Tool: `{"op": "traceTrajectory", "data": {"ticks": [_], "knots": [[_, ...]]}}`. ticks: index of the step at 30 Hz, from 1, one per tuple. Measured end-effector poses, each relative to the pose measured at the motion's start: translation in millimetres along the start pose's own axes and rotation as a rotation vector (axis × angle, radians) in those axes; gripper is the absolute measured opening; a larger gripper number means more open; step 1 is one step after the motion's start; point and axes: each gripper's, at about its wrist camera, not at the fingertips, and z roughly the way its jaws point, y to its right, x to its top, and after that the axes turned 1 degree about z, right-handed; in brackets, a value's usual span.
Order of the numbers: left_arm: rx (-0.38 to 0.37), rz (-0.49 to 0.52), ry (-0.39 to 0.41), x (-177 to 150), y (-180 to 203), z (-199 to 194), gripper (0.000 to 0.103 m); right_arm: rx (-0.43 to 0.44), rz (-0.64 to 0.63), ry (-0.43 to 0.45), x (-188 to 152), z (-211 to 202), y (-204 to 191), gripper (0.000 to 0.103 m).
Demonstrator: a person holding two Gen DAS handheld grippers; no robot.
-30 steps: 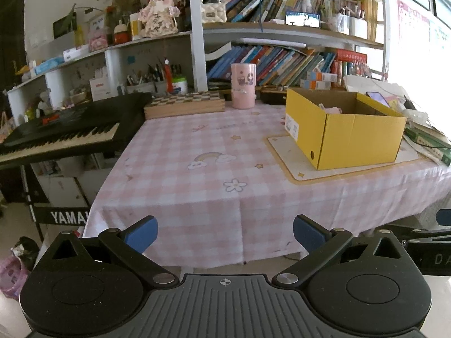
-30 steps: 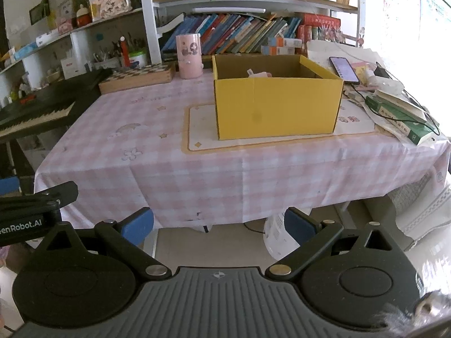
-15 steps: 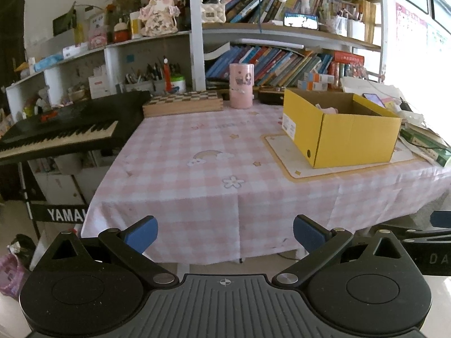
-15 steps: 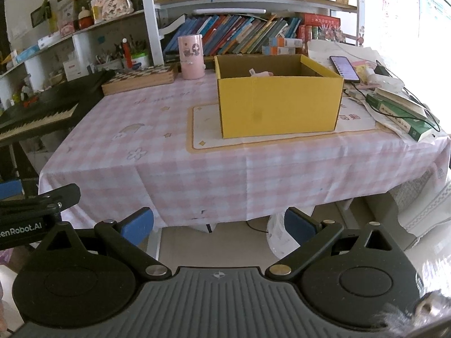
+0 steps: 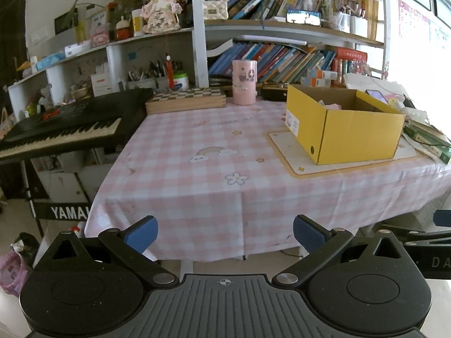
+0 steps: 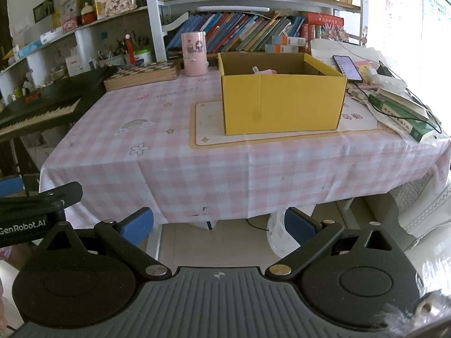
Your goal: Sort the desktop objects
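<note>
Approach step: left gripper [image 5: 225, 232] and right gripper [image 6: 219, 224] both spread wide, empty, short of the tabletop [image 6: 180, 152]. Next, advance toward the yellow box [image 6: 282, 107].

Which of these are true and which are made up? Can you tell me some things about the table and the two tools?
1. The yellow box is open on top. True.
2. The left tool is squeezing a pencil. False: it is open and holds nothing.
3. The pink cup stands upright beside the checkered board. True.
4. The keyboard lies inside the box. False: it sits off the table's left side.
5. The right tool is open and away from the table. True.
</note>
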Motion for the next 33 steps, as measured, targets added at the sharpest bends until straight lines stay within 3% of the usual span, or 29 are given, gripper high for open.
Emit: {"op": "traceTrajectory", "data": {"ticks": [33], "knots": [[-0.042, 0.003, 0.017, -0.5, 3.3, -3.5, 0.102, 0.001, 0.018, -0.013, -2.5, 0.9, 6.2, 0.1]]}}
